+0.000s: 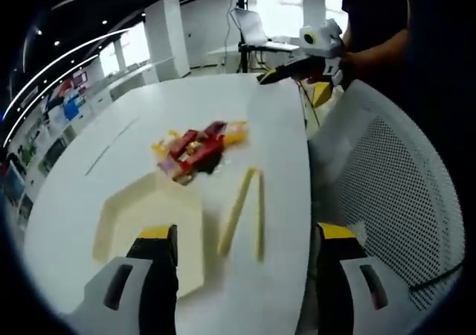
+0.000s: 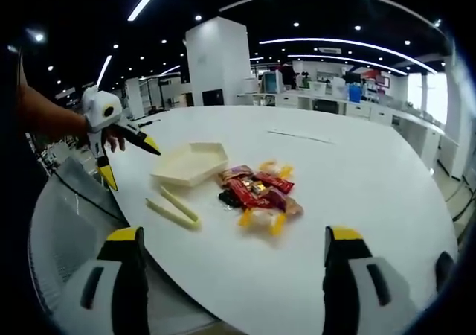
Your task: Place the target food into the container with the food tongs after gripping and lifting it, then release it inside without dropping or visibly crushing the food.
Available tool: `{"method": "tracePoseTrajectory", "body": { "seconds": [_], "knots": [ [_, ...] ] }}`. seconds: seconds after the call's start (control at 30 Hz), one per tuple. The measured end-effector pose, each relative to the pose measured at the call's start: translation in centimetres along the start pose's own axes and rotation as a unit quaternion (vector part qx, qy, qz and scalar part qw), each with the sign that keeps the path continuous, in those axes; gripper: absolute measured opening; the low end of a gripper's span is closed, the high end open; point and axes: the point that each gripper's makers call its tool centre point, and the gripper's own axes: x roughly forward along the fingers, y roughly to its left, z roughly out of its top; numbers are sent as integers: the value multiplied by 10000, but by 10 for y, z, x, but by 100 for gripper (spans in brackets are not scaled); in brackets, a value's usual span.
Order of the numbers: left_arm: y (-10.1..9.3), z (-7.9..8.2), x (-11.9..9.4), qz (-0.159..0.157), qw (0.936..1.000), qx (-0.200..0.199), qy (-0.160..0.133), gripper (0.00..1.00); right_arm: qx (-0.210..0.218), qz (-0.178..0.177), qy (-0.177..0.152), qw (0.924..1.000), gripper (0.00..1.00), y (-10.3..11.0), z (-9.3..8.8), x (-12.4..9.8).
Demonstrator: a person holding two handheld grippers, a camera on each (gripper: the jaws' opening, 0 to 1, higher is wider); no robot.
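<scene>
A pile of wrapped snacks point(image 1: 197, 149) in red, yellow and dark packets lies mid-table; in the right gripper view the pile point(image 2: 256, 193) is straight ahead. A cream hexagonal container point(image 1: 149, 227) sits just past my left jaw, and it has nothing in it point(image 2: 192, 162). Cream food tongs point(image 1: 245, 208) lie flat on the table beside it, their arms spread point(image 2: 172, 205). My left gripper point(image 1: 247, 232) is open over the near table edge and holds nothing; a hand holds it point(image 2: 132, 166). My right gripper point(image 2: 234, 234) is open and holds nothing; it hovers across the table point(image 1: 291, 88).
The white round table point(image 1: 111, 138) has an edge close to both grippers point(image 2: 357, 201). A white mesh chair point(image 1: 387, 179) stands against the table by the left gripper point(image 2: 67, 223). Desks and a pillar point(image 2: 219, 59) stand far behind.
</scene>
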Motion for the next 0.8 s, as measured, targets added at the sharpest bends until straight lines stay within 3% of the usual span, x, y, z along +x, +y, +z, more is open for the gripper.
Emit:
{"method": "tracePoseTrajectory", "body": {
  "seconds": [0.1,0.2,0.37,0.47,0.6,0.8],
  "knots": [
    [-4,-6,8,-176,9995,180,209,69,-64,16,7,10000,99,2,1,0],
    [-8,-10,17,-311,9966,608,451,65,-55,22,27,10000,97,2,-1,-2],
    [-12,-14,32,-483,9927,827,728,57,-48,-7,39,10000,97,0,-2,-7],
    [-16,-11,40,-618,9918,832,751,58,-53,-23,42,10000,98,-2,-2,-9],
    [-16,-22,47,-708,9886,855,1021,54,-63,-61,52,9999,98,-7,-1,-13],
    [-8,-30,54,-550,9891,633,1207,47,-12,-114,35,9999,98,-10,-1,-14]
  ]
}}
